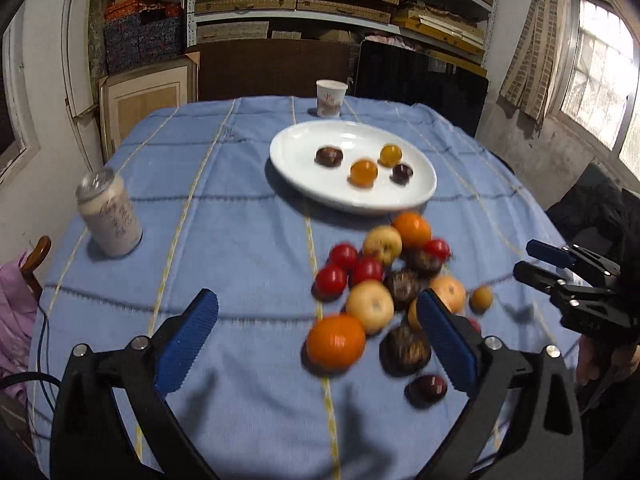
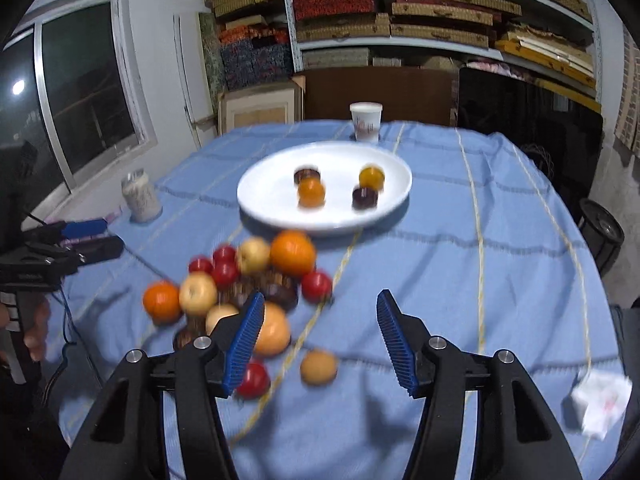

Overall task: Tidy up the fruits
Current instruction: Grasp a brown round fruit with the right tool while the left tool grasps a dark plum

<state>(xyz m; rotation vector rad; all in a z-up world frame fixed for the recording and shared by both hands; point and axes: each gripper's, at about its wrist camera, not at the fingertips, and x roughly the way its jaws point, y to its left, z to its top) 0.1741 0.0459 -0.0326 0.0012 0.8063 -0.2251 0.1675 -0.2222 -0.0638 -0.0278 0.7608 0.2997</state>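
Observation:
A white plate [image 1: 304, 152] [image 2: 272, 200] on the blue tablecloth holds several small fruits, dark and orange-yellow. In front of it lies a pile of fruit: oranges [image 1: 336, 342] [image 2: 293, 253], pale apples [image 1: 370, 306] [image 2: 198, 294], red tomatoes [image 1: 331, 280] [image 2: 224, 272] and dark round fruits [image 1: 405, 350]. My left gripper [image 1: 318, 336] is open and empty, hovering above the near end of the pile. My right gripper [image 2: 320, 336] is open and empty, above the pile's right side, over a small brownish fruit [image 2: 319, 367]. The right gripper also shows in the left wrist view [image 1: 536, 260].
A pale drink can [image 1: 109, 216] [image 2: 140, 196] stands at the table's left. A paper cup [image 1: 330, 98] [image 2: 366, 120] stands behind the plate. A crumpled white paper [image 2: 600, 404] lies at the right edge. Shelves of boxes line the back wall.

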